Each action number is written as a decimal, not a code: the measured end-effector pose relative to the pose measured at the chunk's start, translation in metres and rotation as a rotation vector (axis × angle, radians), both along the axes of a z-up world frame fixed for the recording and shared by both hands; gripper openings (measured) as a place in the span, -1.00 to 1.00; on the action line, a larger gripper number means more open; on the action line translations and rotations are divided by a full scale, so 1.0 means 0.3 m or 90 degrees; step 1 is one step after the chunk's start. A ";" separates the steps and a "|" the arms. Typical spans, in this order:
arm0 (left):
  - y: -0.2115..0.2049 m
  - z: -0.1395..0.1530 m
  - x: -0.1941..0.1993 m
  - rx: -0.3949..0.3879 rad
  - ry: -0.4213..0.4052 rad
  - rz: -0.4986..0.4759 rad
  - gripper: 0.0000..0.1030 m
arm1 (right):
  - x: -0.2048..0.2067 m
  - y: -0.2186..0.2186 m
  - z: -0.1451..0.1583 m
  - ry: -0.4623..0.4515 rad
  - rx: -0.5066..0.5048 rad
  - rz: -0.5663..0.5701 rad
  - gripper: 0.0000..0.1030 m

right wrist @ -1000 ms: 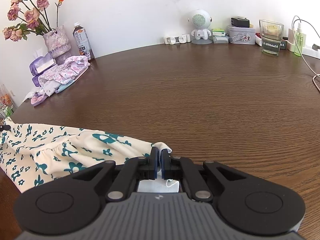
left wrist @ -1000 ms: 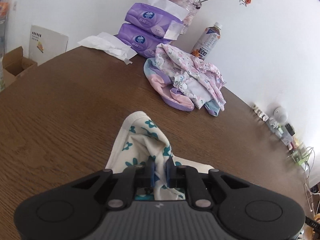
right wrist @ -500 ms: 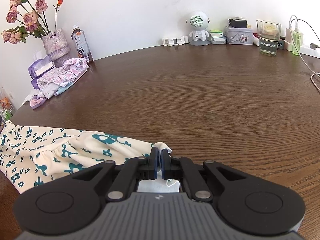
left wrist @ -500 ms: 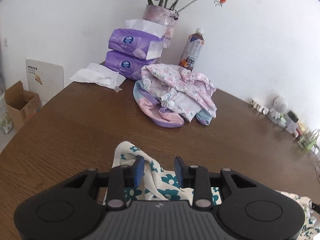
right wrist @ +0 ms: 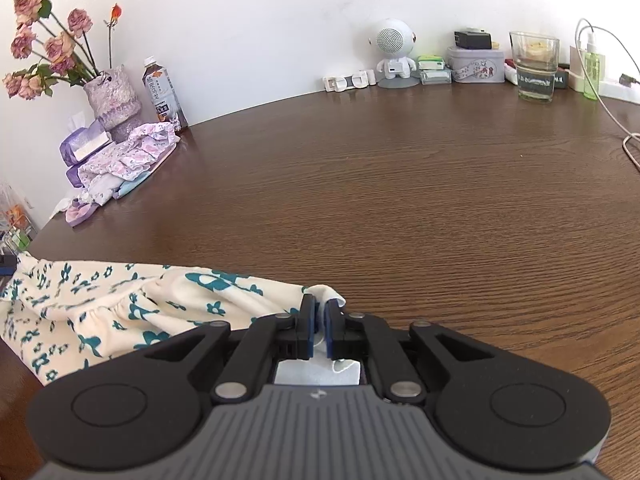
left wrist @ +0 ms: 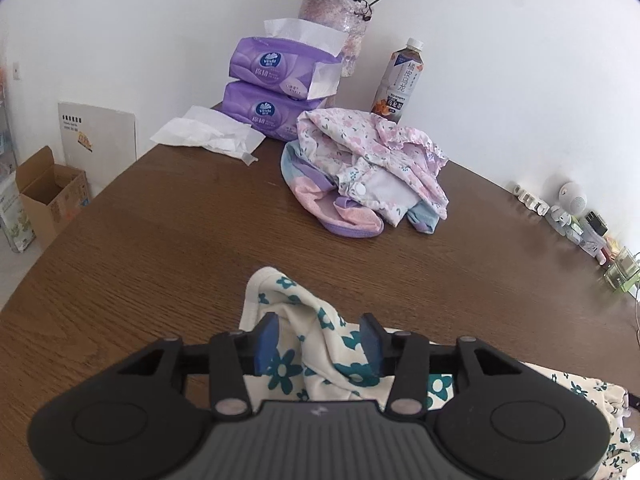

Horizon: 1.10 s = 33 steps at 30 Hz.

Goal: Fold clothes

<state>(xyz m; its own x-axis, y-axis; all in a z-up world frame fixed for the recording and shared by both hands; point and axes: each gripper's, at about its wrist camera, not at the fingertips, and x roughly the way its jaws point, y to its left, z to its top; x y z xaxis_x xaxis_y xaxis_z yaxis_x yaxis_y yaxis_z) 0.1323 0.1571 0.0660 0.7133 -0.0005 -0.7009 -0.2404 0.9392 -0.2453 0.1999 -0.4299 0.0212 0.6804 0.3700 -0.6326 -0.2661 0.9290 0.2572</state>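
Left gripper: we see the left gripper with its blue-padded jaws spread wide — a bunched fold of the cream garment with teal flower print rises between them, held by neither pad.
Right gripper: the right gripper has its jaws pressed together on a white edge of the same garment, pinching it.
Garment: we find it lying low on the near part of the brown wood-grain table, stretched from the right gripper's pinch leftward, gathered into soft ruffles along its length.
Second pile: a heap of pink and lilac floral clothes rests well apart from the garment, toward the far edge of the table.
Far edge, left view: two stacked purple tissue packs, a loose white tissue, a mottled lilac vase with flower stems and a plastic tea bottle stand beside that pile.
Far edge, right view: a small white robot-shaped figure, a clear drinking glass and a green spray bottle line the wall — all well apart from the grippers.
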 end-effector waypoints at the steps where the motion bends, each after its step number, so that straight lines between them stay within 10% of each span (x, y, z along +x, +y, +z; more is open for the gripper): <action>1: 0.004 0.006 0.000 0.007 -0.004 -0.004 0.03 | -0.008 -0.001 0.032 -0.019 -0.007 -0.008 -0.56; 7: 0.022 0.021 0.009 0.075 -0.044 -0.105 0.10 | -0.062 0.227 0.185 -0.107 -0.053 0.058 -0.30; 13: 0.029 0.002 -0.012 0.257 -0.071 -0.298 0.08 | -0.092 0.630 0.249 -0.125 -0.058 0.229 -0.30; 23: -0.012 -0.024 -0.027 0.498 -0.109 -0.597 0.00 | -0.159 1.172 0.186 -0.128 -0.117 0.375 -0.31; 33: -0.041 -0.097 -0.035 0.557 -0.135 -0.733 -0.08 | -0.208 1.465 0.134 -0.119 -0.176 0.441 -0.34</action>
